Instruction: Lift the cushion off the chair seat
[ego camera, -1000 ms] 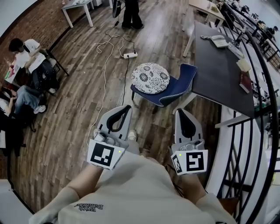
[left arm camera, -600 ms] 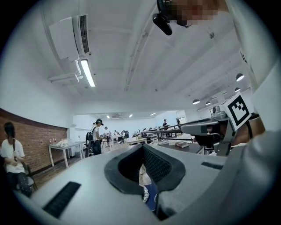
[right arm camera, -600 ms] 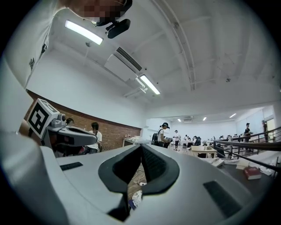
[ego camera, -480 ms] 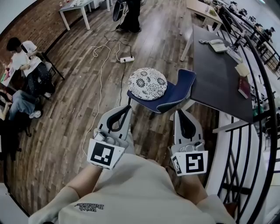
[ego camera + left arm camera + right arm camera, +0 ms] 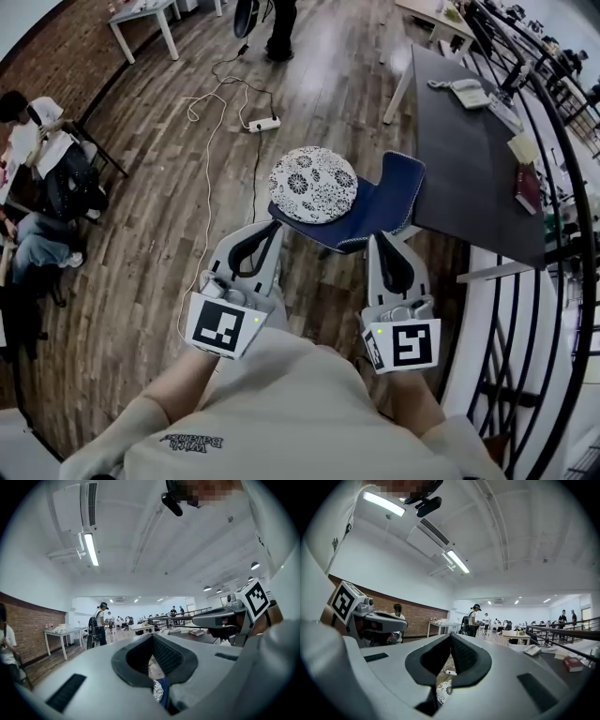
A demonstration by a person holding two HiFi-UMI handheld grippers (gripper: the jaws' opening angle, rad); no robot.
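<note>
A round white cushion with a dark flower pattern lies on the seat of a blue chair. The chair is partly pushed under a dark table. My left gripper is shut and empty, its tips close to the near edge of the seat, just short of the cushion. My right gripper is also shut and empty, its tips at the near edge of the chair's back. Through the gap below the shut jaws, the left gripper view shows a sliver of cushion and the right gripper view shows a patterned edge.
A white cable and power strip lie on the wooden floor beyond the chair. People sit at the left and one stands at the back. A black railing runs along the right. A book and a phone lie on the table.
Both grippers have moved forward together toward the chair, which now sits closer to their tips. The jaws have stayed shut.
</note>
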